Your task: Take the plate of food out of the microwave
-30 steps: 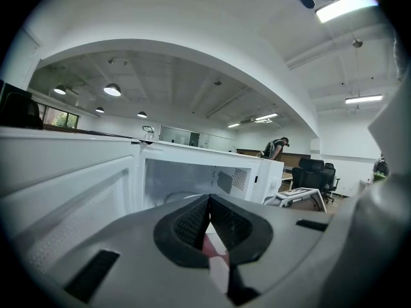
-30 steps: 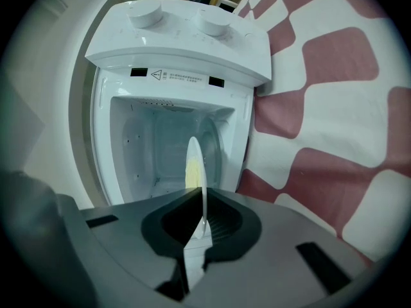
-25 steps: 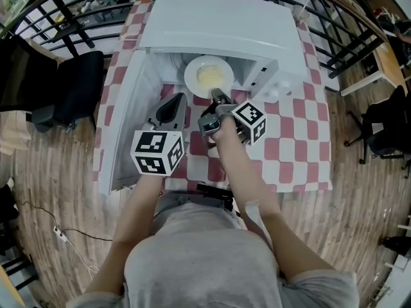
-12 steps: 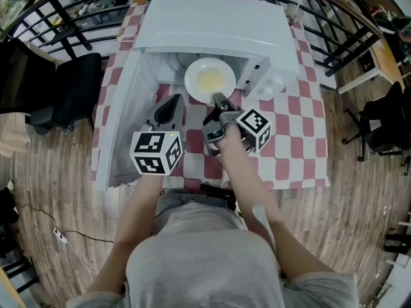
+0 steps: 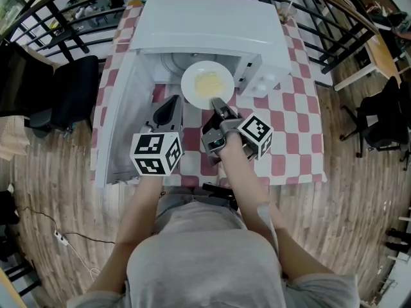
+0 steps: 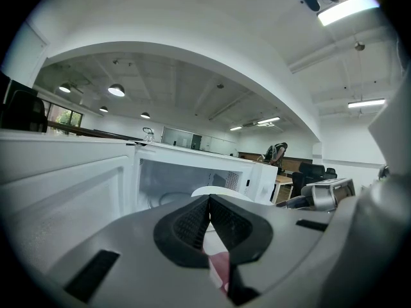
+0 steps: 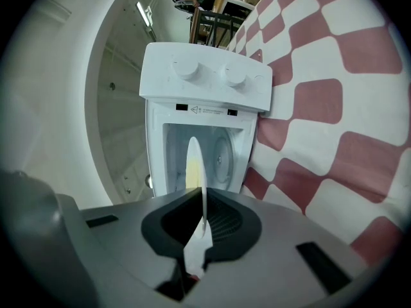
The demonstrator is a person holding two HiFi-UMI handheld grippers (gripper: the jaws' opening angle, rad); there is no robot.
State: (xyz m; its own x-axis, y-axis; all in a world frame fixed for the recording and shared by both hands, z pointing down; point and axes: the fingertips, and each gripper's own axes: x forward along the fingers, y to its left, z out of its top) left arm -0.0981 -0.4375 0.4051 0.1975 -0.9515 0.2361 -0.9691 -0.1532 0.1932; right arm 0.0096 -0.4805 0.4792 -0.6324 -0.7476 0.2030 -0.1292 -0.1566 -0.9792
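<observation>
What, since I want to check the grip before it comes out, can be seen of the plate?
The plate is round, white, seemingly ceramic, with a pale yellow heap of food at its centre. It is at the open microwave's mouth, partly out of the cavity. The right gripper is shut on its near rim, which shows edge-on between its jaws.

No lettering is legible anywhere in this scene. A thin strip label (image 7: 204,110) under the two knobs (image 7: 186,69) of the microwave (image 7: 192,140) carries print too small to make out. The marker cubes on the left gripper (image 5: 170,102) and right gripper (image 5: 216,101) show only black-and-white square patterns, not words or numbers.
</observation>
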